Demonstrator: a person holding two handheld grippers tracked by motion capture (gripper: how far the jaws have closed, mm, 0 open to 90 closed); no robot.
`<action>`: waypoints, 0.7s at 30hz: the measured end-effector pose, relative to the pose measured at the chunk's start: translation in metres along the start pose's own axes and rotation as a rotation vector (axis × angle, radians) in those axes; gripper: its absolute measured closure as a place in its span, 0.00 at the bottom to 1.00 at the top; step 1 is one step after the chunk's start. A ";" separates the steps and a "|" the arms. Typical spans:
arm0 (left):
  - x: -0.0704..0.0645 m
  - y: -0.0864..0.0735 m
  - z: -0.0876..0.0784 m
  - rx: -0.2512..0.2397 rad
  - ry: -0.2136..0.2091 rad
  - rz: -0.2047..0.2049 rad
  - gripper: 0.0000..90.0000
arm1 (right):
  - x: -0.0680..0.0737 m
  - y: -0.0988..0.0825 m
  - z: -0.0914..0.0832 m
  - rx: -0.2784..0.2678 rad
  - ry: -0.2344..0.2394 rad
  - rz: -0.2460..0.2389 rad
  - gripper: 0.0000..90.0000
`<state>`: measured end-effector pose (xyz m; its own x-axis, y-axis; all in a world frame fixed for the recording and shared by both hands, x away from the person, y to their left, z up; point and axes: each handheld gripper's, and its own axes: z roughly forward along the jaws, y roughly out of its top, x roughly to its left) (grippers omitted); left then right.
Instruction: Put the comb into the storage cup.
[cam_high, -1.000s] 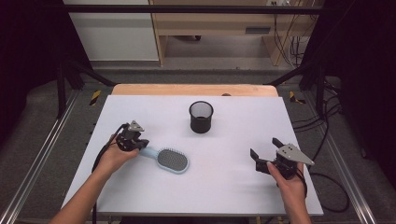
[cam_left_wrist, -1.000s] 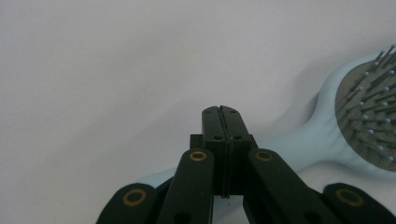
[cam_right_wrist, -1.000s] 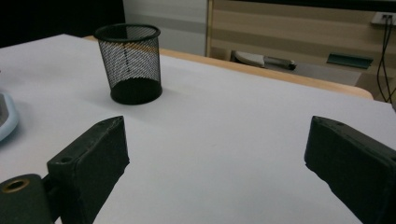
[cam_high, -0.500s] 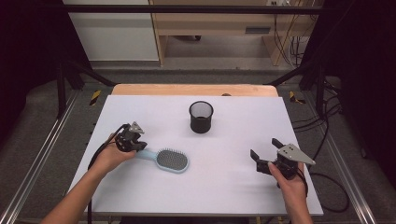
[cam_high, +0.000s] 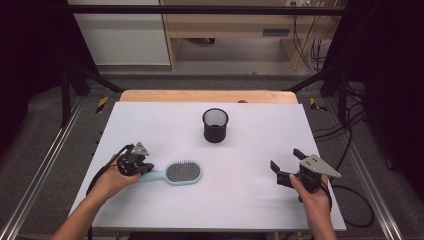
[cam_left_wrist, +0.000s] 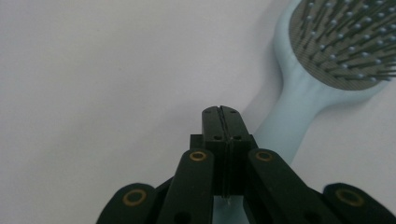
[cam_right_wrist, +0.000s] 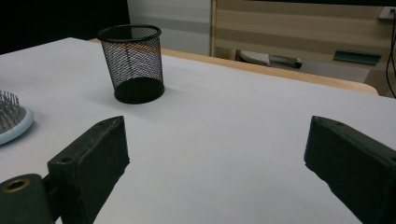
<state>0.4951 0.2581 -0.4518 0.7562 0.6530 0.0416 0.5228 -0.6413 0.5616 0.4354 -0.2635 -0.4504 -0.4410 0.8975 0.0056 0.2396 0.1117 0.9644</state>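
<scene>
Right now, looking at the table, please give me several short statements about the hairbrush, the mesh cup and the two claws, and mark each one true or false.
1. The left claw is shut, beside the hairbrush handle. True.
2. The right claw is shut on the hairbrush. False: it is open and holds nothing.
3. The black mesh cup stands upright. True.
4. The hairbrush lies inside the mesh cup. False: it lies on the white table, bristles up.
5. The hairbrush is light blue. True.
</scene>
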 end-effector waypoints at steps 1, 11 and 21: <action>-0.003 -0.003 -0.002 -0.010 -0.005 -0.007 1.00 | 0.000 0.000 0.000 -0.001 -0.002 0.001 0.07; -0.026 -0.017 -0.005 -0.009 -0.036 -0.003 1.00 | -0.001 -0.002 -0.001 0.009 0.004 -0.005 0.07; -0.042 -0.024 -0.011 -0.016 -0.068 -0.025 1.00 | 0.003 -0.003 0.001 0.046 0.027 -0.031 0.07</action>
<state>0.4462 0.2509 -0.4582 0.7684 0.6394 -0.0283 0.5356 -0.6182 0.5753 0.4341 -0.2608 -0.4539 -0.4721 0.8814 -0.0163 0.2649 0.1595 0.9510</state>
